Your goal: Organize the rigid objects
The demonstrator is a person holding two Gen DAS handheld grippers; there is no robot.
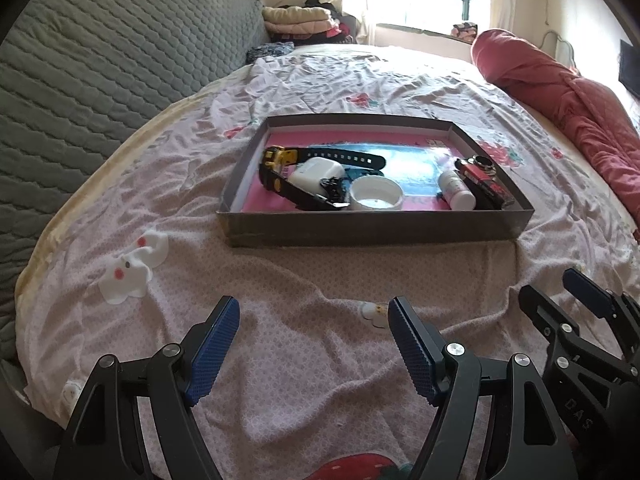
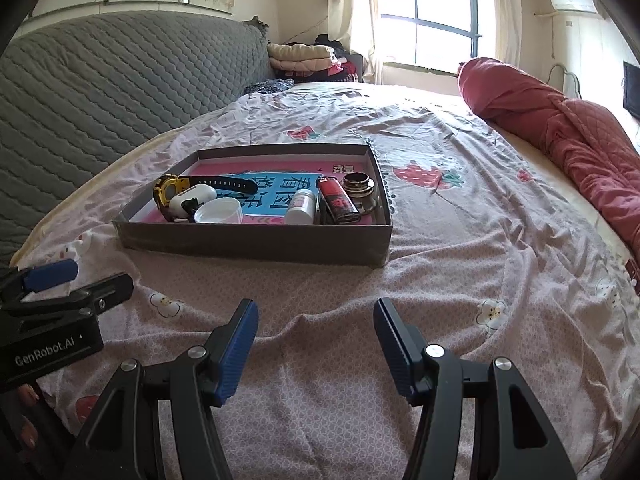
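Note:
A shallow grey cardboard tray (image 1: 372,227) (image 2: 256,242) lies on the bed. In it are a yellow and black watch (image 1: 280,160) (image 2: 170,190), a white earbud case (image 1: 318,172) (image 2: 188,198), a white lid (image 1: 376,196) (image 2: 220,213), a small white bottle (image 1: 456,190) (image 2: 301,208), a red lighter (image 1: 482,178) (image 2: 336,198) and a round metal piece (image 2: 358,184). My left gripper (image 1: 314,312) is open and empty, above the sheet in front of the tray. My right gripper (image 2: 316,312) is open and empty, beside it.
The bed has a pink strawberry-print sheet (image 1: 320,360). A grey quilted headboard (image 1: 100,80) stands at the left. A rolled red quilt (image 2: 560,132) lies at the right. Folded clothes (image 2: 304,60) are stacked at the far end under the window.

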